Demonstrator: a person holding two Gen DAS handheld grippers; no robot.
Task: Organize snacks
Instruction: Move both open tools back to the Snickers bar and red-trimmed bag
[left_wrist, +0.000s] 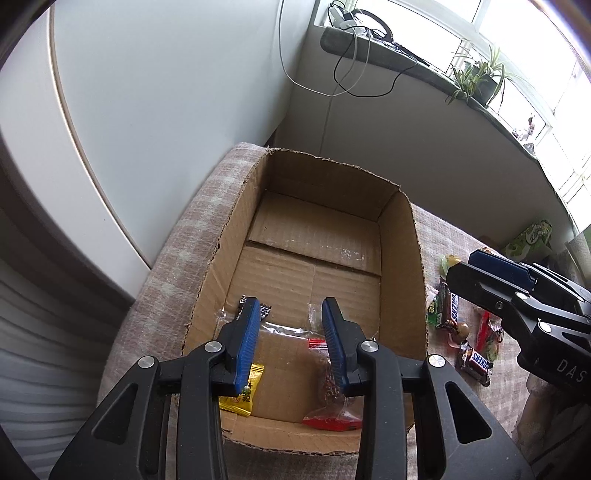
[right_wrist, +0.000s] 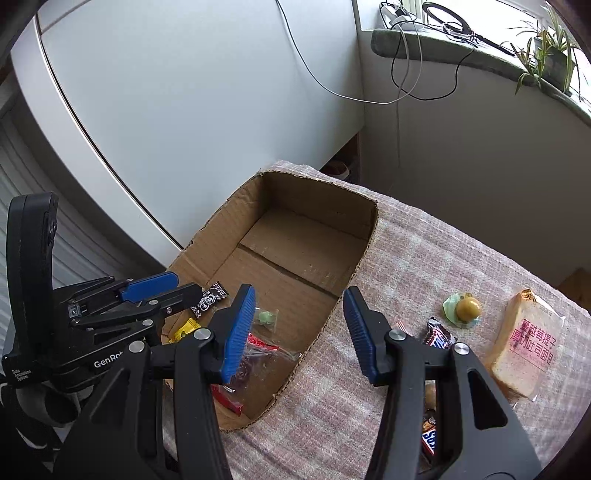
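Over the near end of the open cardboard box (left_wrist: 402, 236) hangs the left gripper (left_wrist: 291, 325), its blue fingers (left_wrist: 248, 339) spread moderately apart with nothing held between them. On the box floor below it lie a yellow candy packet (left_wrist: 242, 397), a black-and-white patterned packet (right_wrist: 210, 297), a clear bag with a red strip (left_wrist: 316, 343) and a red-bottomed clear packet (left_wrist: 332, 421); the right wrist view also shows a small green sweet in clear wrap (right_wrist: 267, 317) among them. The box stands on a tabletop covered with a pinkish checked cloth (right_wrist: 424, 251), close to a white wall. The right gripper (right_wrist: 299, 321) is positioned above the box's right wall, straddling it: one of its fingers (right_wrist: 240, 332) is over the box interior and the other over the cloth. Its fingers are wide open and empty. On the cloth to the right of the box lie the unsorted snacks: two Snickers bars (left_wrist: 476, 363), a further Snickers bar (left_wrist: 448, 308), a green-wrapped sweet (left_wrist: 432, 312), a red packet (left_wrist: 484, 330), a round brown sweet on a pale green wrapper (right_wrist: 465, 308) and a bagged slice of toast bread with pink lettering (right_wrist: 524, 347). A green snack bag (left_wrist: 532, 238) sits further back on the tabletop. Cables (right_wrist: 406, 74) hang from a windowsill carrying a potted plant (right_wrist: 550, 55).
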